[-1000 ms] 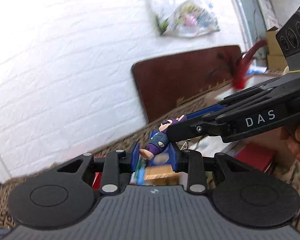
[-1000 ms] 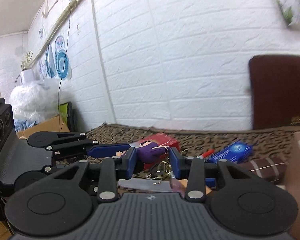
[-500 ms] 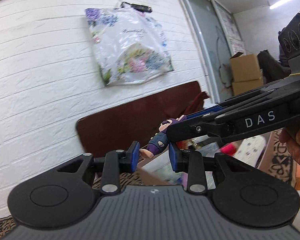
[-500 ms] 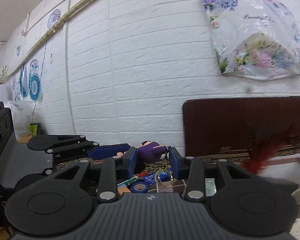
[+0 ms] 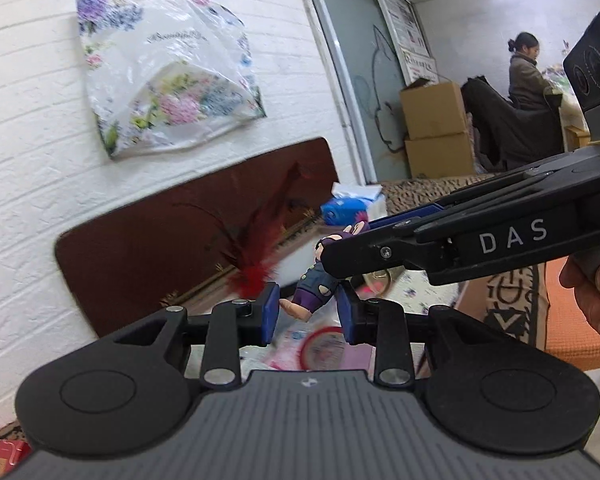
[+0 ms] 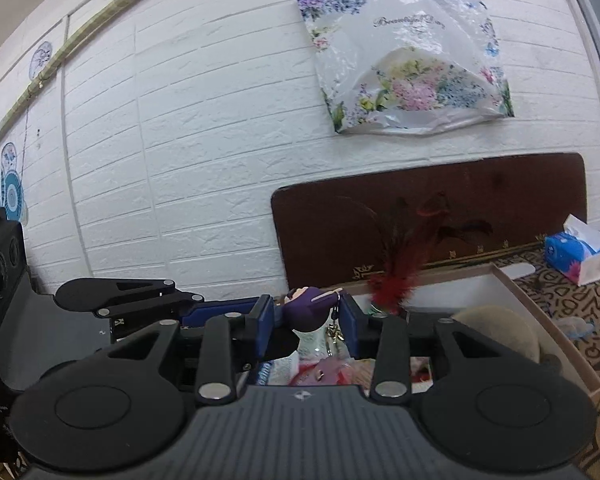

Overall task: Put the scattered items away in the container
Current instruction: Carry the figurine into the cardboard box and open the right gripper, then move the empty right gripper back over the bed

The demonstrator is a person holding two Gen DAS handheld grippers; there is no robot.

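A small doll keychain with purple hair (image 5: 314,286) hangs in the air between both grippers. My left gripper (image 5: 308,312) is shut on its legs and lower body. My right gripper (image 6: 306,318) is shut on its purple head (image 6: 306,308), and the gold key ring (image 6: 334,330) dangles below. In the left wrist view the right gripper's fingers (image 5: 380,244) reach in from the right. The open cardboard box (image 6: 540,316) lies just beyond and below the doll. It holds a red feather (image 6: 396,276), a beige plush (image 6: 496,326) and other small items.
A blue tissue pack (image 6: 576,256) and a small grey toy (image 6: 572,326) lie on the patterned cloth right of the box. A brown board (image 6: 440,208) leans on the white brick wall under a floral plastic bag (image 6: 404,64). Cardboard cartons (image 5: 434,128) and a seated person (image 5: 526,68) are far right.
Both grippers have swung to the right together, still holding the doll. The scattered items on the cloth have dropped out of view. The box with the feather now lies in front.
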